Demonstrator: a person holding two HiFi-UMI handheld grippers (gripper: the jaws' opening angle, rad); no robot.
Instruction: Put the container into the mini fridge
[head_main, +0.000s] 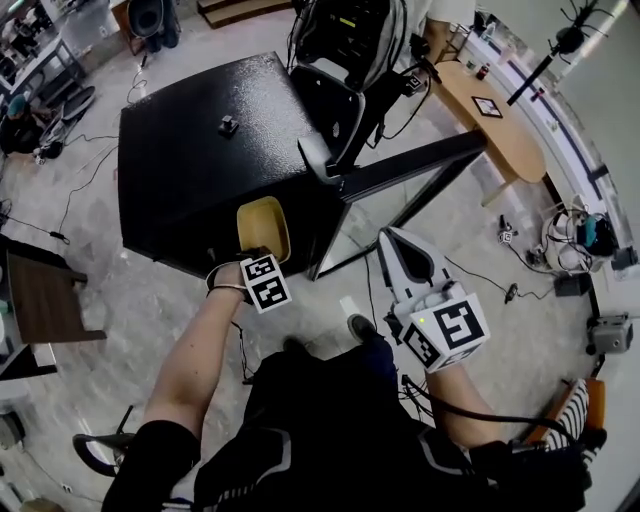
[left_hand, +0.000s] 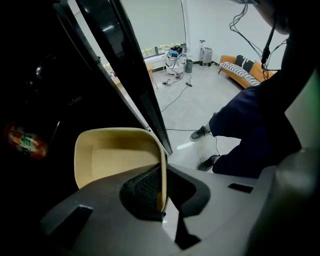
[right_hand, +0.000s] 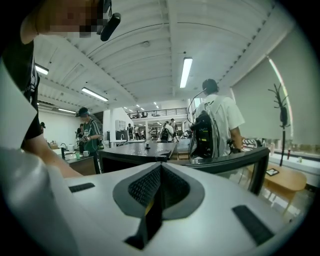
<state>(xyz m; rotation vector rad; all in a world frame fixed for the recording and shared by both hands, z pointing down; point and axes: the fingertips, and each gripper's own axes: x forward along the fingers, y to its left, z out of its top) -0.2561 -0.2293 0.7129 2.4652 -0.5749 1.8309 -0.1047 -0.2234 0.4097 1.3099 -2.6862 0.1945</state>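
A shallow yellow container (head_main: 263, 228) hangs at the open front of the black mini fridge (head_main: 190, 150). My left gripper (head_main: 256, 256) is shut on its near rim. In the left gripper view the container (left_hand: 112, 152) shows its empty inside, and the left gripper (left_hand: 161, 187) pinches its right wall between the pads. The dark fridge interior (left_hand: 45, 90) lies just beyond it to the left. The fridge door (head_main: 410, 165) stands swung open to the right. My right gripper (head_main: 393, 240) is held off to the right by the door, shut and empty; the right gripper view (right_hand: 159, 172) shows its jaws together.
A red packet or can (left_hand: 25, 141) sits inside the fridge at the left. A small dark object (head_main: 228, 125) lies on the fridge top. A black chair (head_main: 335, 105) stands behind the fridge, with a wooden table (head_main: 500, 125) beyond it. Cables run across the floor (head_main: 520, 270). The person's legs and shoes (left_hand: 207, 132) are near the door.
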